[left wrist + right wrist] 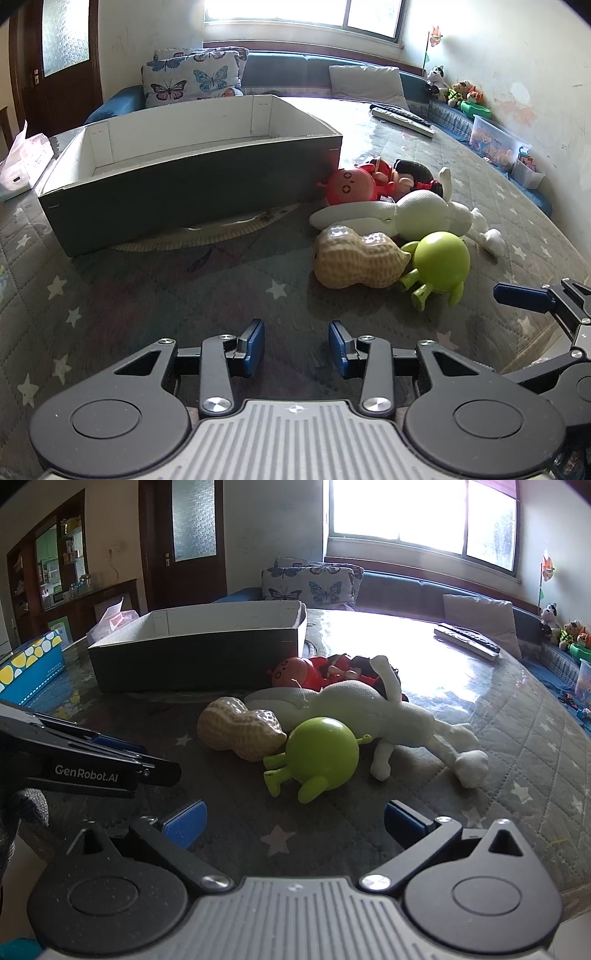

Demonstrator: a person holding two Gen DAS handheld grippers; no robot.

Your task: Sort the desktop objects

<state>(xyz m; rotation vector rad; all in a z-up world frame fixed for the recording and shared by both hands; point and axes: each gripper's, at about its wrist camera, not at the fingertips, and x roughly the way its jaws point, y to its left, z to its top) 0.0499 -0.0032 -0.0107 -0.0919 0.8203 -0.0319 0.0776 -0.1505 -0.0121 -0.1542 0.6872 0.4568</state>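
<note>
Ahead of the right gripper (295,823), whose jaws stand wide apart and empty, lies the green toy (319,755), touching the peanut toy (240,733) and white rabbit (354,705). The left gripper (296,347), jaws parted and empty, faces the open box (184,192) ahead-left.

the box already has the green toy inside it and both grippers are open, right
Not quite. The box looks empty in both wrist views; the green toy lies on the table beside the peanut. Both the left gripper and right gripper are open.
</note>
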